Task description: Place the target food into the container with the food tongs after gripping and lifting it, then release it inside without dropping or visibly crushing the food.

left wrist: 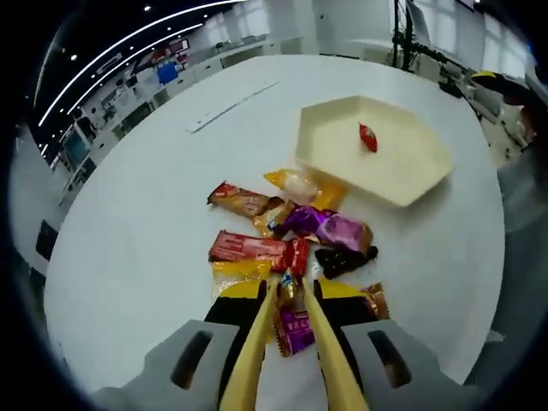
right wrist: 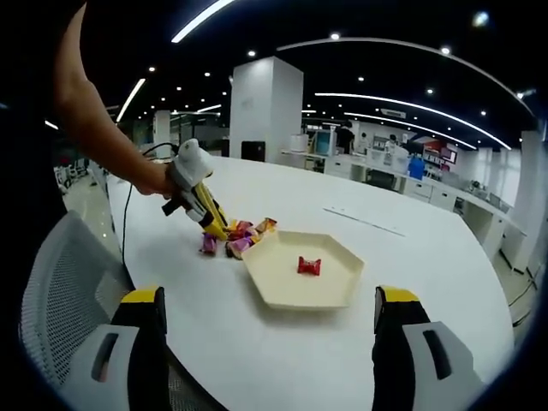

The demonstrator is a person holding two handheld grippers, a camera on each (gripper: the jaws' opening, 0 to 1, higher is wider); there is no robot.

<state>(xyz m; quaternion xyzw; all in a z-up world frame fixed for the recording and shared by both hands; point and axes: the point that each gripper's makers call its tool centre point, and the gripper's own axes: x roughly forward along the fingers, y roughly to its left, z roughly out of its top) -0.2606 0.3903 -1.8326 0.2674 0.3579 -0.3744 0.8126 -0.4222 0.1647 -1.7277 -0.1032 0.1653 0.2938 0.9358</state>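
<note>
Red candy [left wrist: 367,137], one, in one tray [left wrist: 402,178]

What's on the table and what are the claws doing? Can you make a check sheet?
Surface: white table, mostly bare.
Job's things: cream tray holds one red candy; yellow tongs reach into the snack pile.
Clutter: wrapped snacks in red, purple, yellow and orange, heaped beside the tray.
Grippers: left claw clamps the tongs, tips around a small gold-wrapped piece; right claw open, holding nothing, hanging back from the tray.
Cables: a black cable hangs from the left claw.
Surroundings: grey mesh chair, white pillar, desks, ceiling light strips.
</note>
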